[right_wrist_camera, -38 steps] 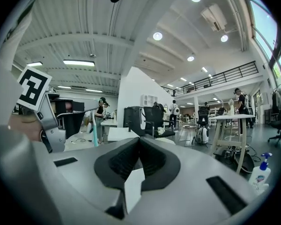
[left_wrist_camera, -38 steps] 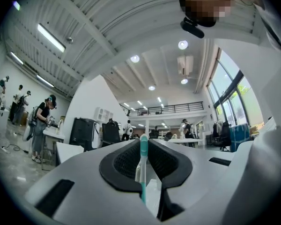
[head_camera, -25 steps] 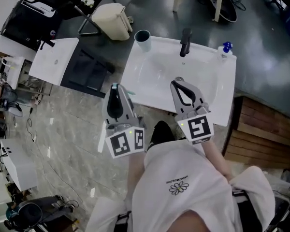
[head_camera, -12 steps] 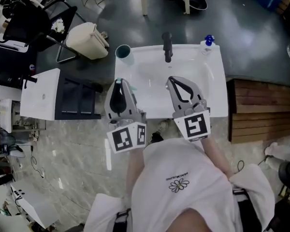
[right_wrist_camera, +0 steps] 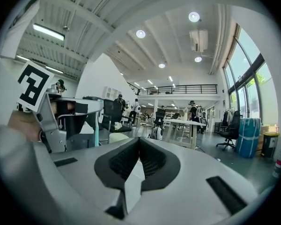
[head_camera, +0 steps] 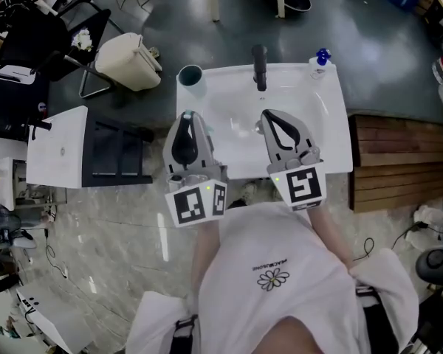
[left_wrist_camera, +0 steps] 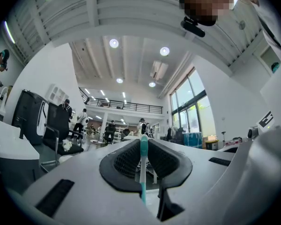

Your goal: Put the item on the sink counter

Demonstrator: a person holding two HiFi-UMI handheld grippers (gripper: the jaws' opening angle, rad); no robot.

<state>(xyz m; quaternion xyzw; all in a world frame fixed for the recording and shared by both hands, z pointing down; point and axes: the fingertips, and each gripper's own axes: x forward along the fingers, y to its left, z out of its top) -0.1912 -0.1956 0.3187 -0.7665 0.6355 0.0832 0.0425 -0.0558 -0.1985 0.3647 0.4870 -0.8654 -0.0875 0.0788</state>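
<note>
A slim toothbrush (left_wrist_camera: 143,168) with a teal and white handle stands upright between the black pads of my left gripper (left_wrist_camera: 143,142), which is shut on it. In the head view this left gripper (head_camera: 190,118) hangs over the front left edge of the white sink counter (head_camera: 335,127). My right gripper (head_camera: 270,118) hovers over the basin's front, near the middle. In the right gripper view its jaws (right_wrist_camera: 139,141) meet with nothing between them. Both grippers point out level across the room.
A black faucet (head_camera: 260,65) stands at the back of the sink, a teal cup (head_camera: 190,80) at its back left corner, a blue-capped bottle (head_camera: 322,59) at its back right. A cream bin (head_camera: 129,59) and a white cabinet (head_camera: 55,147) sit left, wooden boards (head_camera: 399,161) right.
The sink has swung from slanted to square in front of me. Both grippers have come closer to its front edge, the left one more. The toothbrush stays in the left jaws.
</note>
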